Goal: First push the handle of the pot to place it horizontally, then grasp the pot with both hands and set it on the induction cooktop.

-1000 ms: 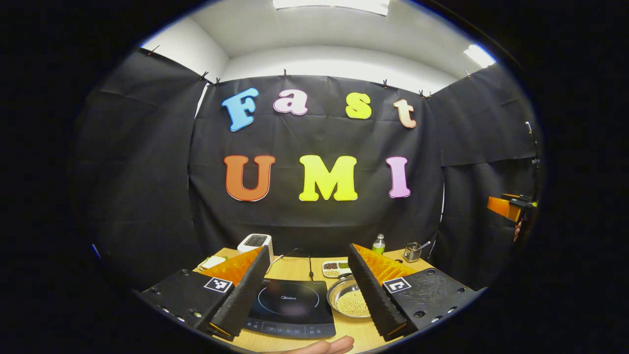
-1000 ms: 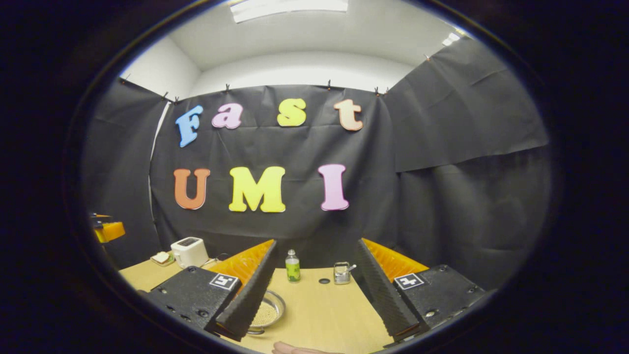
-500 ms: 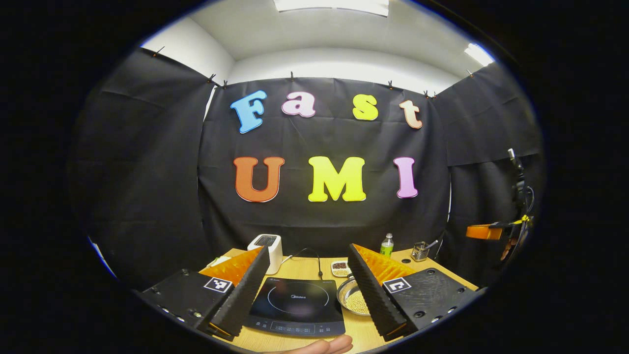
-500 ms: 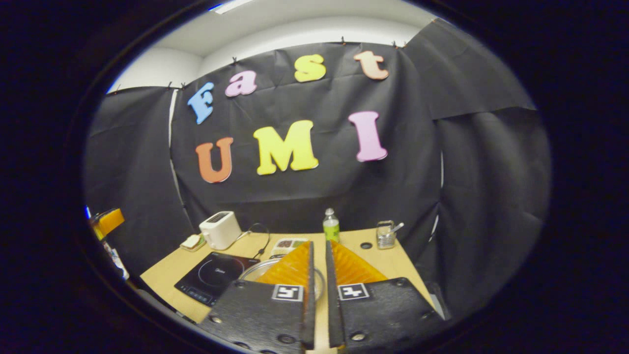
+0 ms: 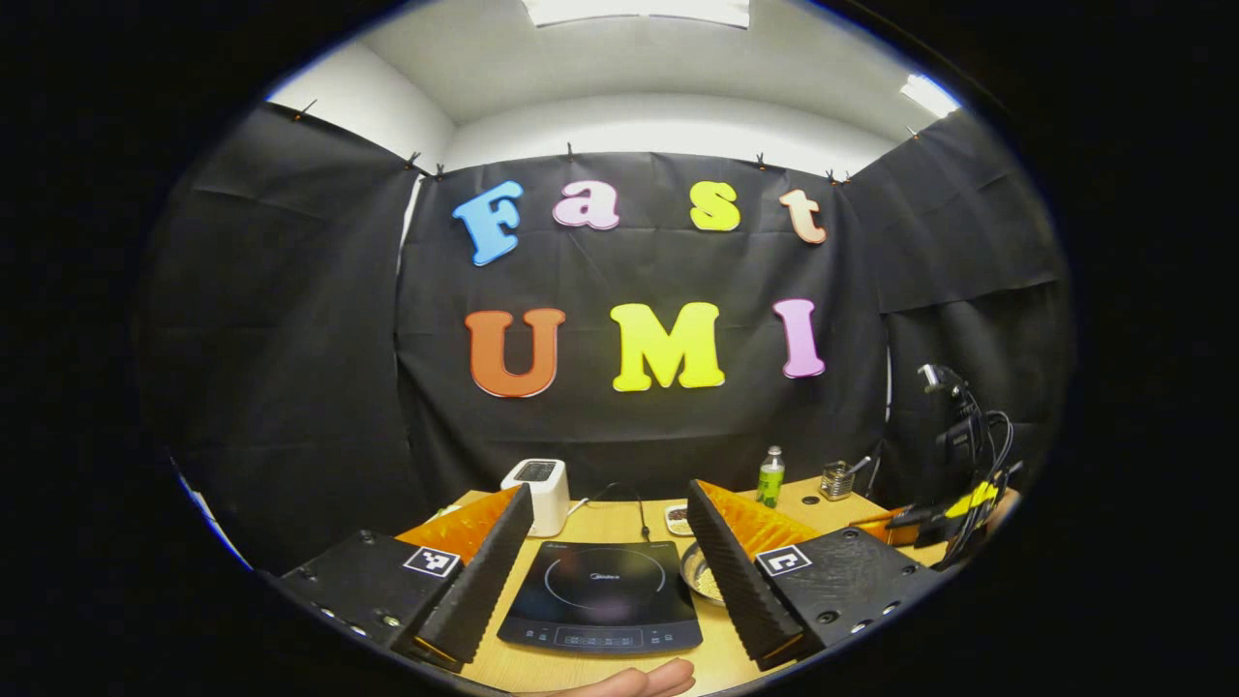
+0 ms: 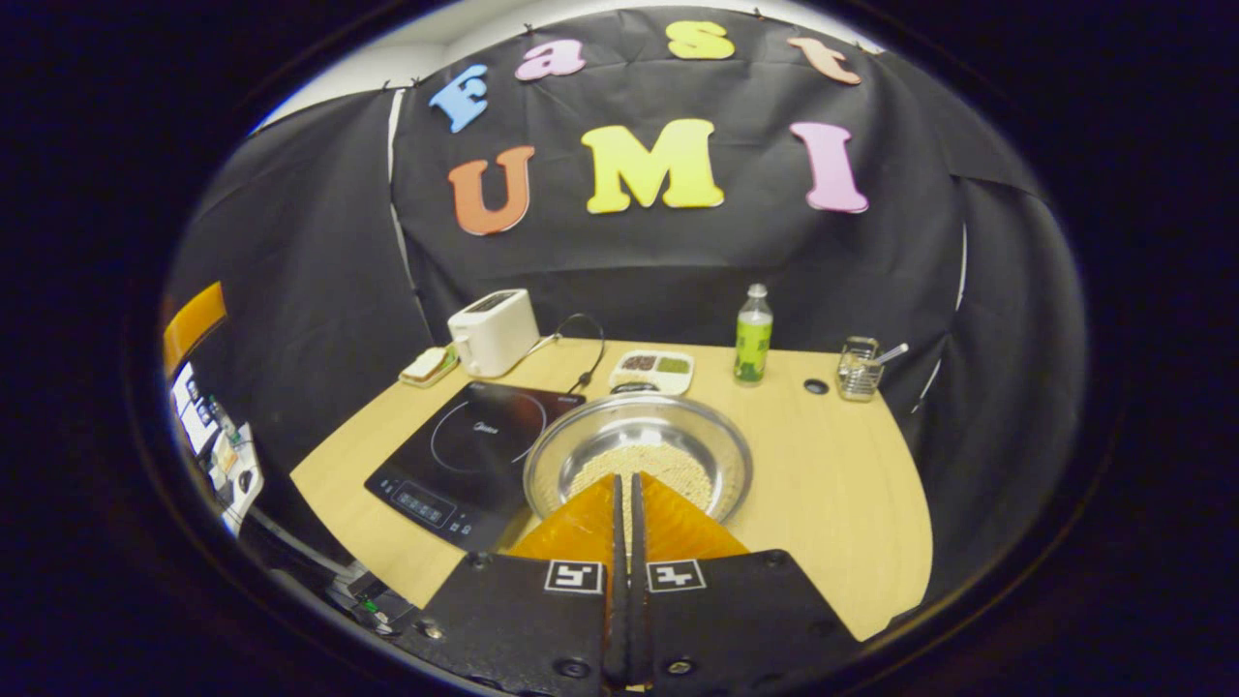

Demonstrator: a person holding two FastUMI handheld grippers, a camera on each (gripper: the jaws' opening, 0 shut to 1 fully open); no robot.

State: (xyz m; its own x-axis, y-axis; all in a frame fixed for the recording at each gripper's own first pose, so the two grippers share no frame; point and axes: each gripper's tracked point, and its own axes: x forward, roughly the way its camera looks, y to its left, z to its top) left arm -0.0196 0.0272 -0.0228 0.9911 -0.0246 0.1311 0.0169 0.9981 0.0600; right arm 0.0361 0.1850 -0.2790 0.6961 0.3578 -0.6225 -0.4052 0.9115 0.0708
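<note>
A round steel pot holding pale grains sits mid-table, right beside the black induction cooktop. I cannot make out its handle. My right gripper is shut with nothing between its fingers, tips hovering over the pot's near rim. My left gripper is open and empty, held above the table's near edge. The cooktop lies between its fingers, and a sliver of the pot peeks from behind its right finger. The right gripper also shows at the far right of the left gripper view.
A white toaster and a small plate stand at the back left. Behind the pot are a divided snack tray, a green bottle and a metal holder. A fingertip shows at the bottom.
My right gripper has shut its fingers, tipped downward and come in over the pot. My left gripper stayed open and drifted slightly, so the cooktop sits more centred between its fingers.
</note>
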